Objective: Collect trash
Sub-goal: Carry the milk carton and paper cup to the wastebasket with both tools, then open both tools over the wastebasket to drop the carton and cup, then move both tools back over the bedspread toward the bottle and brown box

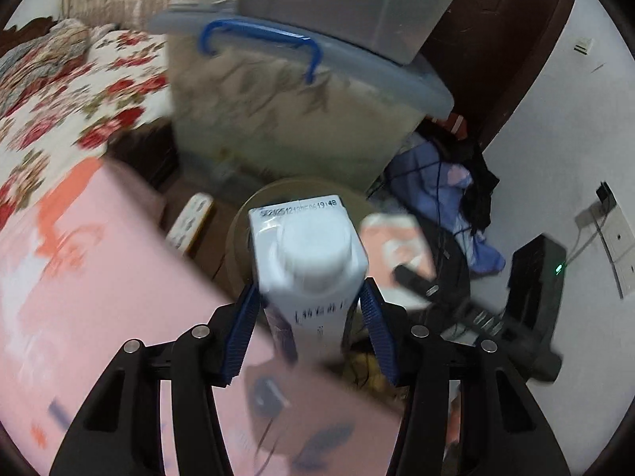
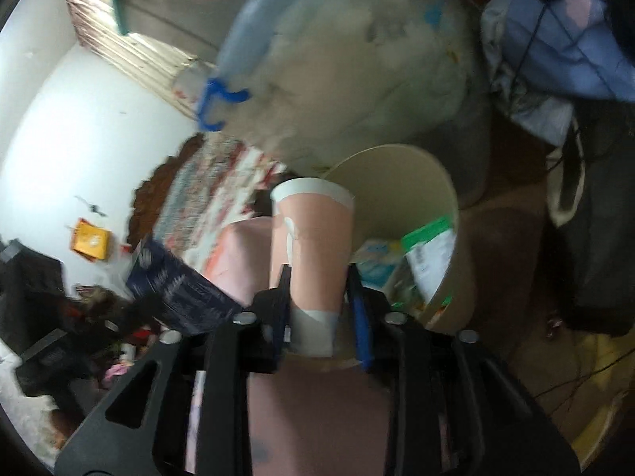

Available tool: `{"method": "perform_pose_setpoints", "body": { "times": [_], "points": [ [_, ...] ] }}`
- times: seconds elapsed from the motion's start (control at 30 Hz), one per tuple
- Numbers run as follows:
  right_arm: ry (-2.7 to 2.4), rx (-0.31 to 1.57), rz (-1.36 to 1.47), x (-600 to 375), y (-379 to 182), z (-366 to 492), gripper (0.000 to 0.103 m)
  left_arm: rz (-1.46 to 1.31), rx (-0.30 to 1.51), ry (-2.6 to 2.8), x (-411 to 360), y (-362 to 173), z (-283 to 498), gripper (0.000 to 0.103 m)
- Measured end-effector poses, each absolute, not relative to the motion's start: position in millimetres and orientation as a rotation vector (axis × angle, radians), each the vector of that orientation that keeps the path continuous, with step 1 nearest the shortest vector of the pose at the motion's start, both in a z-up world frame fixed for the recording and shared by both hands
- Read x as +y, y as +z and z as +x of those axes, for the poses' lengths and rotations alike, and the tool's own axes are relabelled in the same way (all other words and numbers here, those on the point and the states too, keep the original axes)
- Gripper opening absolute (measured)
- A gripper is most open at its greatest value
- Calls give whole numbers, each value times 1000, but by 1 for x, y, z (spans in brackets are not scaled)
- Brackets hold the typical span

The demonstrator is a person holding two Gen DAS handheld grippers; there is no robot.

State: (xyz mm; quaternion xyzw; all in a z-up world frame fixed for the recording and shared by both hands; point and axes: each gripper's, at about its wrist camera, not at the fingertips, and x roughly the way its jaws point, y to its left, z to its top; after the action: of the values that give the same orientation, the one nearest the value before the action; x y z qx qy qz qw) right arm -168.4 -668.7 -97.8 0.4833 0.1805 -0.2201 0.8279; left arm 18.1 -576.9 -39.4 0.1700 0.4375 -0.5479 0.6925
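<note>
A white carton [image 1: 307, 261] with a white screw cap stands between my left gripper's [image 1: 309, 297] blue pads, which lie against its sides. Just behind it shows the rim of a round beige bin [image 1: 238, 230]. In the right wrist view a pink paper cup [image 2: 313, 234] with a white rim sits between my right gripper's [image 2: 319, 297] jaws. The left pad touches the cup and a gap shows at the right pad. The cup hangs at the near left rim of the bin [image 2: 397, 154], which holds a green and white wrapper [image 2: 428, 246] and other packets.
A pink box [image 1: 99, 277] lies under both grippers. Behind the bin stands a big lidded tub [image 1: 278, 119] with a blue handle. Floral bedding [image 1: 79, 79] is at left. Blue clothes and cables [image 1: 448, 186] and a black device [image 1: 535, 289] crowd the right.
</note>
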Motion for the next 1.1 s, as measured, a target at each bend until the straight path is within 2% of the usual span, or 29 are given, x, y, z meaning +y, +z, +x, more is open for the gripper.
{"method": "perform_pose_setpoints", "body": {
  "times": [0.03,0.07,0.2,0.37,0.67,1.0,1.1],
  "points": [
    [-479,405,1016,-671,-99,-164,64,398,981,-1207,-587,-42,18,74],
    [-487,414,1008,-673,-100,-161,79,418,982,-1175,-595,-44,18,75],
    [-514,367,937,-667,-88,-170,79,397,993,-1182,-589,-47,16,74],
    [-489,307,971,-646,-84,-184,79,398,986,-1197,-538,-42,6,74],
    [-355,330,988,-563,-78,-174,79,452,916,-1154,-407,-47,-32,75],
    [-428,393,852,-448,-64,-186,79,417,801,-1014,-318,-36,-44,75],
    [-439,408,826,-428,-58,-187,84,396,774,-959,-294,-32,-42,75]
  ]
}}
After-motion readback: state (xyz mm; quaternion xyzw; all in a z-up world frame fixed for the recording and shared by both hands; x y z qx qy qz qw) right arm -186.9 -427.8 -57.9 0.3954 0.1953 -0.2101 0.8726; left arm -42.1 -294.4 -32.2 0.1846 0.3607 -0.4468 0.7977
